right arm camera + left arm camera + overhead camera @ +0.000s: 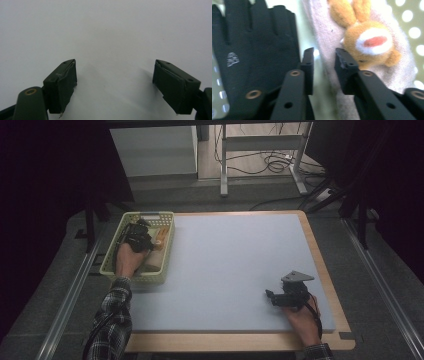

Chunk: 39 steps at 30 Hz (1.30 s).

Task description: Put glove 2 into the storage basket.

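My left gripper (pixel 324 58), down in the basket (pixel 137 281) at the worktop's far left corner, clamps the pale cloth (pixel 322 27), which runs straight away from my fingertips beside the black glove (pixel 254 45); my right gripper (pixel 115 67) gapes empty.

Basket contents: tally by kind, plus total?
In the basket, going by the left gripper view:
Black glove: 1
Beige cloth: 1
Orange plush toy: 1
Total: 3
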Available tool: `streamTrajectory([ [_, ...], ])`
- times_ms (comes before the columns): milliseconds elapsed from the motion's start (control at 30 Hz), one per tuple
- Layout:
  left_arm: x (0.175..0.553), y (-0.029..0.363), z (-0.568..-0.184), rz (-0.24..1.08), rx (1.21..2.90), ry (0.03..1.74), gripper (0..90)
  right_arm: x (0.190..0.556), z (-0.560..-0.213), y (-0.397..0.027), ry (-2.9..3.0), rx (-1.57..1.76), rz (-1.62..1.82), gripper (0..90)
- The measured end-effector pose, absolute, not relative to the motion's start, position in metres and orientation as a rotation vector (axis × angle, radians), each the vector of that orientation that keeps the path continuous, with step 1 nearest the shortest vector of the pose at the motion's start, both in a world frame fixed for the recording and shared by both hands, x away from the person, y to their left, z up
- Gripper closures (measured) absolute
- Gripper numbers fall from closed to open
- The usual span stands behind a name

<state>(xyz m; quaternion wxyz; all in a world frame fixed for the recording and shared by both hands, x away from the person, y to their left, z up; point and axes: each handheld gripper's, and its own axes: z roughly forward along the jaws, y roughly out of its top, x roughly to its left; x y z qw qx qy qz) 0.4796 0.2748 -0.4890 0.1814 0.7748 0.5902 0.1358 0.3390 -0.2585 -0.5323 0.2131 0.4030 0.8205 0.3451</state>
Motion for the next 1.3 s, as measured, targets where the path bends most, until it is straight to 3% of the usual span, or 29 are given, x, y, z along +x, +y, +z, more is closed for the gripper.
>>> streamTrajectory([
  [200,0.474,0.286,-0.484,0.457,2.136,1.674,49.9,0.339,-0.532,-0.258,2.276,1.117,0.957,19.2],
  [567,0.460,0.307,-0.477,0.500,2.058,1.669,30.2,0.339,-0.532,-0.258,2.274,1.115,0.956,19.2],
  [1300,0.441,0.317,-0.469,0.512,2.016,1.567,9.0,0.338,-0.532,-0.258,2.272,1.113,0.953,19.0],
])
